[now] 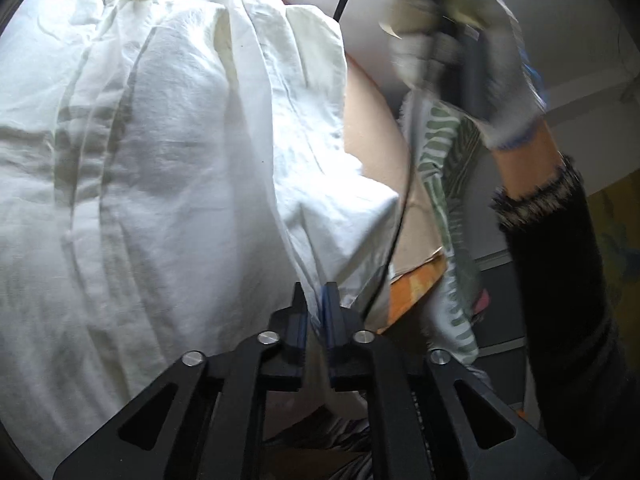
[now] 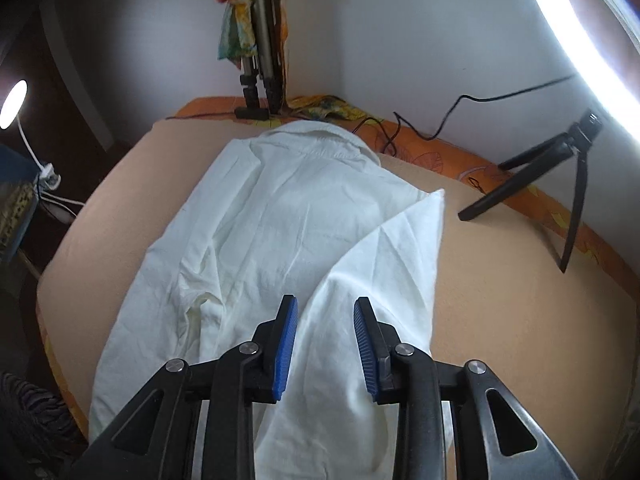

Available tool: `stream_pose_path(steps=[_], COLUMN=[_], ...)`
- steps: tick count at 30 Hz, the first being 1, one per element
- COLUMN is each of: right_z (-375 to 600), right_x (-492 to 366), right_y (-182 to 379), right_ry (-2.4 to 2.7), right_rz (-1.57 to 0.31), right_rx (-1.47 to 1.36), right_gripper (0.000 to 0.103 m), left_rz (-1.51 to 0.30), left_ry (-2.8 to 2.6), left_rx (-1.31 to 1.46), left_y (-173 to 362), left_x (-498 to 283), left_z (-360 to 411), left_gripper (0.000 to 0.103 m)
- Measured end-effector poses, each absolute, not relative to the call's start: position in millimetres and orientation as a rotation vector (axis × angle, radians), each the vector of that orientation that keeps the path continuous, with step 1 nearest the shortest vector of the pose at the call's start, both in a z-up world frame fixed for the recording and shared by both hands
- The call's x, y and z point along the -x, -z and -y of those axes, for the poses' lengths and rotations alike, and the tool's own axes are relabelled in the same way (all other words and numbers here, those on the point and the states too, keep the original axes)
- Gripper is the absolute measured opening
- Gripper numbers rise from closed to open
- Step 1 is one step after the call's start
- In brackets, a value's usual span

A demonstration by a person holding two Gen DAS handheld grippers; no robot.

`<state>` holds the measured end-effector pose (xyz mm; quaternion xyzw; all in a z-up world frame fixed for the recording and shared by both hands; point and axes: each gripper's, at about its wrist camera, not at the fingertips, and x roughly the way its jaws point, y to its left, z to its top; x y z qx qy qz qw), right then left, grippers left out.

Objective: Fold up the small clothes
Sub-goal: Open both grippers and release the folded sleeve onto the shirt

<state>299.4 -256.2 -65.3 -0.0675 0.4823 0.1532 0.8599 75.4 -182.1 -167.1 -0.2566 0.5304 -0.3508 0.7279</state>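
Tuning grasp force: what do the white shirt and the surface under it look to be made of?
White shirt: thin woven fabric, likely cotton, matte; fine creases and stitched collar seam. Surface: smooth peach sheet, looks like stretched matte fabric, few wrinkles; exact fibre unclear.

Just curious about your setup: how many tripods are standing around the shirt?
2. A tall tripod stands at the far edge beyond the shirt's collar; a small tripod stands far right under the ring light. Others may be out of view.

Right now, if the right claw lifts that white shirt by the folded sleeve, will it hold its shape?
Probably not. The white shirt lies creased and limp on the bed, so it should droop. It looks thin, likely light. The folded sleeve may slide open.
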Motion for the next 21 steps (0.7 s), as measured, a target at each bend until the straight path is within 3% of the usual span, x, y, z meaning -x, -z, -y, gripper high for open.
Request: stream_pose_path(steps=[5,11,21], right_z=[315.7,374.7,373.4], right_x=[-234.5,-144.3,-74.9], right_y=[55.9,88.0,139.5], right_ry=[-0.344,-0.375,-0.560], right_rz=[-0.991,-1.026,-1.062], right_rx=[0.015,-0.125,-0.235], right_gripper=[0.030,0.033,0.038], left_rz=[-1.179,-1.180,-1.159], left_ry=[0.776,0.791,0.764], left_rx=[0.548,0.547,0.548], left_y=[169.1,172.4,172.1], left_x=[-71.9,-70.5,-69.0], left_z=[179.6,162.3,162.7], left_gripper=[0.007,0.007,0.007])
